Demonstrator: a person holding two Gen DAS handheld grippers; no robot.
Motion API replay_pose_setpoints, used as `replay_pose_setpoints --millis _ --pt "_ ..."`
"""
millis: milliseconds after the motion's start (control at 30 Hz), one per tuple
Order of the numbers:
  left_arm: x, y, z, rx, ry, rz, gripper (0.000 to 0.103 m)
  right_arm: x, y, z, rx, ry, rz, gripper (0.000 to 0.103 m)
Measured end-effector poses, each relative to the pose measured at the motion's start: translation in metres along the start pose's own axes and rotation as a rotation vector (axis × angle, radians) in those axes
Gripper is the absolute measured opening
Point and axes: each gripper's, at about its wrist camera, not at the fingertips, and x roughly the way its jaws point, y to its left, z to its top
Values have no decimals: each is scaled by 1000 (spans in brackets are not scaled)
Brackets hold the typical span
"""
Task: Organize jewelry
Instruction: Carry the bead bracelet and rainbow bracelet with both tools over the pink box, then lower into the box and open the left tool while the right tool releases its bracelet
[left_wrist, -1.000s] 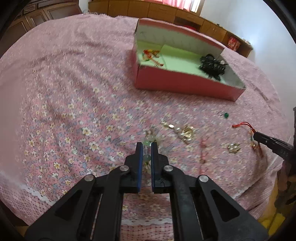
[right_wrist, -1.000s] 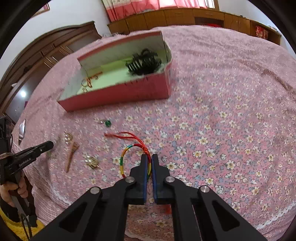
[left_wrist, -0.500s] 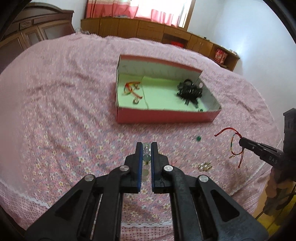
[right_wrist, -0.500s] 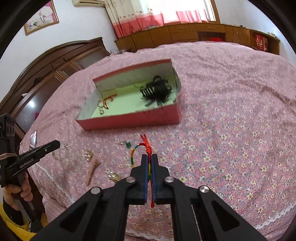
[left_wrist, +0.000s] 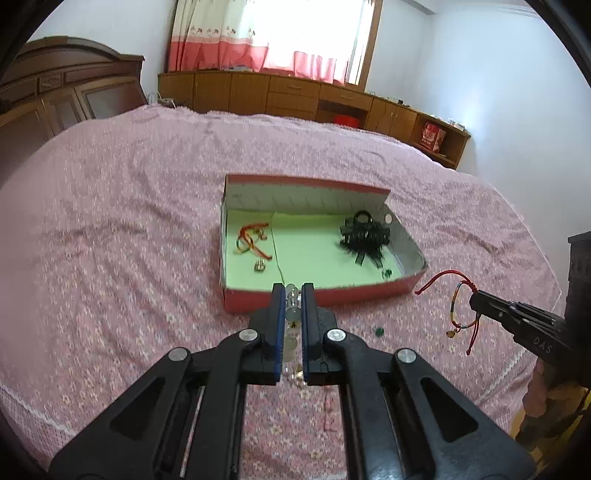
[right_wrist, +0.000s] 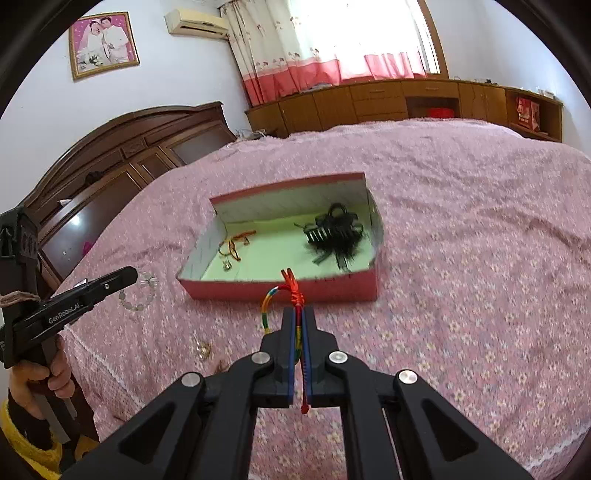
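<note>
Both my pairs of fingers are clamped on jewelry, each piece lifted clear of the pink floral bedspread (left_wrist: 110, 258). On the left, my left gripper (left_wrist: 293, 295) pinches a bracelet of clear beads (left_wrist: 291, 314); in the right wrist view the same bead bracelet hangs as a loop (right_wrist: 142, 295) from the tip of that gripper, well to the left of the box. Ahead of it stands the pink box (left_wrist: 332, 295) with a pale green floor. In the box's left part lies a red and gold cord piece (left_wrist: 251, 242) with a small metal charm; toward its right end sits a heap of black hair clips (left_wrist: 364, 236) and a tiny green bead. On the spread, just in front of the box, lies another green bead (left_wrist: 378, 332). Further right, my right gripper (right_wrist: 299, 314) grips a rainbow cord bracelet (right_wrist: 269, 302) by its red knotted string, and the loop hangs in the air near the box's front wall.
</note>
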Motion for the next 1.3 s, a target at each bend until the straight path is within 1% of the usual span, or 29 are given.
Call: replay_pose_setpoints --millis 400,633,900,1067,1300 --pt "10 -5 31 17 -110 13 0 10 20 38 -44 -108 28 5" --pt "27 -6 48 25 -139 15 0 28 28 59 -66 -129 49 5" --pt "51 -3 52 3 -119 10 0 58 29 72 -50 -109 60 5" --pt "70 0 46 -7 -74 13 0 81 27 71 -47 -68 49 5" --pt "102 9 31 -32 10 32 0 118 16 64 -47 19 8 5"
